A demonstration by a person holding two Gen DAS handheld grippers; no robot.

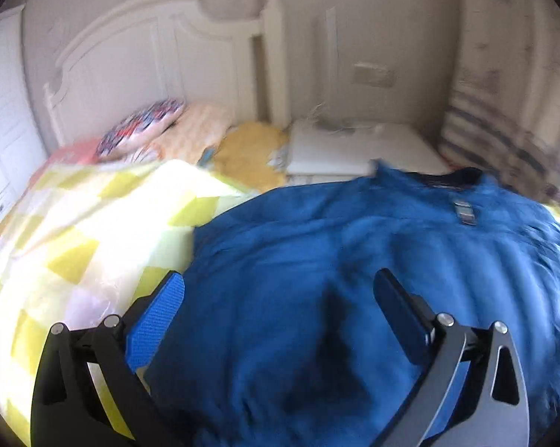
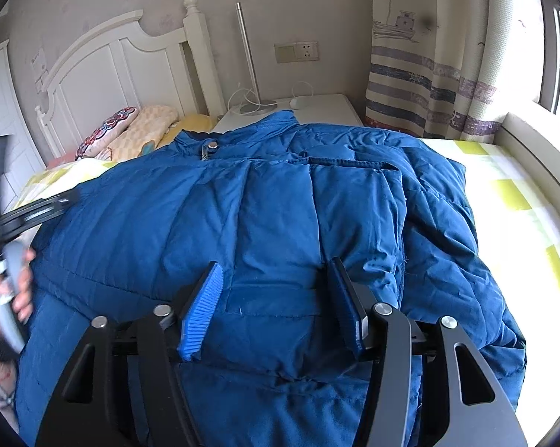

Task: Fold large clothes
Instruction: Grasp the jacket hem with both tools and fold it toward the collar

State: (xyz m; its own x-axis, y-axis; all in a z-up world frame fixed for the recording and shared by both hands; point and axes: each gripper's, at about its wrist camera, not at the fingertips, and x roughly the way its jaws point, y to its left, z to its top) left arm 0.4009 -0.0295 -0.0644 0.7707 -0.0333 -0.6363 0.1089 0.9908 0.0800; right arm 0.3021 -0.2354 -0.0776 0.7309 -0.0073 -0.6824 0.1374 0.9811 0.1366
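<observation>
Across the bed point(image 2: 511, 193), the blue jacket point(image 2: 280, 205) is lying spread, collar at twelve o'clock. Right tongs point(image 2: 276, 298) are opening astride a fabric fold at six; left tongs point(image 1: 280, 305) are hovering open above it.

Left wrist view motion-blurred; jacket point(image 2: 280, 205) hem cut off below.

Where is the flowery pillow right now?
In both views the flowery pillow leans against the white headboard, upper left, beside the peach checked pillow and beyond the blue jacket.
</observation>
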